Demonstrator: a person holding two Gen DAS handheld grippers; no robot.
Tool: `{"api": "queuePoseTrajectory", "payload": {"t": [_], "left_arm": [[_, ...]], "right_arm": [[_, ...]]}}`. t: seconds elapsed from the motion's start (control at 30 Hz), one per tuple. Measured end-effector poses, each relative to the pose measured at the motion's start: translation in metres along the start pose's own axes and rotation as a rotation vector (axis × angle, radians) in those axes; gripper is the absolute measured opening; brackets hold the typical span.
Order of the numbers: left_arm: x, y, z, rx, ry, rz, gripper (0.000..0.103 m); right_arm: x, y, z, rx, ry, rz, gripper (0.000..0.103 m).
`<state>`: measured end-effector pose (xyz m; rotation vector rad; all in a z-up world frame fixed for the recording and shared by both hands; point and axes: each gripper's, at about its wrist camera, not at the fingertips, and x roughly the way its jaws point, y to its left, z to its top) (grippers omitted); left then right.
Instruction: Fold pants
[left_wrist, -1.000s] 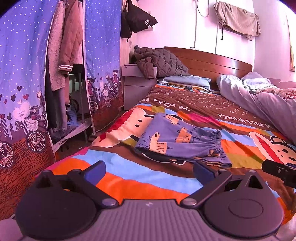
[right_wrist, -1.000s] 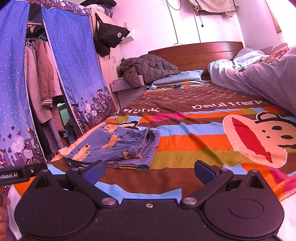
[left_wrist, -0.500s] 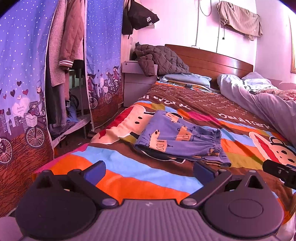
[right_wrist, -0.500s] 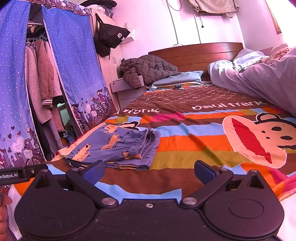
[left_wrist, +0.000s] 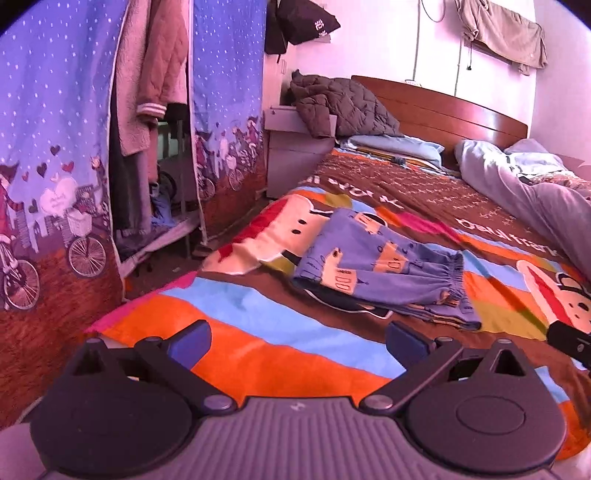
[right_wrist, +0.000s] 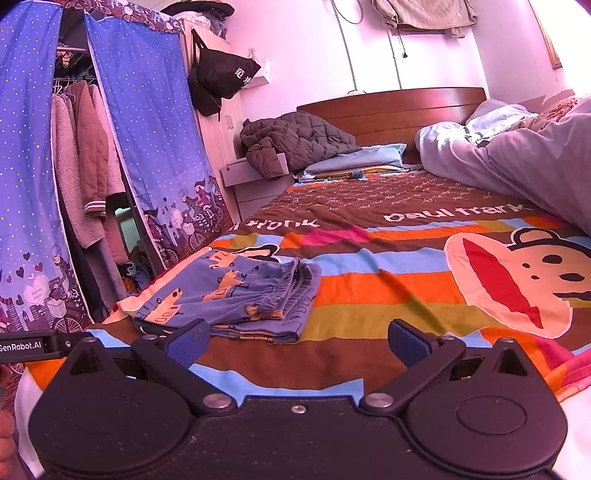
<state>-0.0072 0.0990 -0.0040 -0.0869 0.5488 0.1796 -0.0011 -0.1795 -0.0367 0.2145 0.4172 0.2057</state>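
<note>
Hovering low over the striped bedspread (right_wrist: 369, 284), the left gripper (left_wrist: 297, 338) and right gripper (right_wrist: 299, 339) both hold their fingers spread wide — nothing between them. Just beyond, on the bedspread, lie the blue pants (left_wrist: 384, 273) (right_wrist: 236, 295), folded into a compact stack. Farther back, at the wooden headboard (right_wrist: 391, 110), a dark quilted jacket (right_wrist: 295, 142) is heaped.

Both tongs (left_wrist: 297, 341) (right_wrist: 297, 341) are black with blue pads (left_wrist: 190, 338).

Blue cartoon-print pants (left_wrist: 384, 273) on striped blanket (left_wrist: 258, 343)
</note>
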Motion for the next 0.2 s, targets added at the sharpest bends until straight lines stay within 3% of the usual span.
{"api": "queuePoseTrajectory", "payload": {"t": [0.2], "left_arm": [[-0.0016,-0.0034,-0.0006,0.017,-0.012,0.009,0.103]], "right_arm": [[-0.0005,0.0003,0.0008,0.004,-0.001,0.002,0.102]]}}
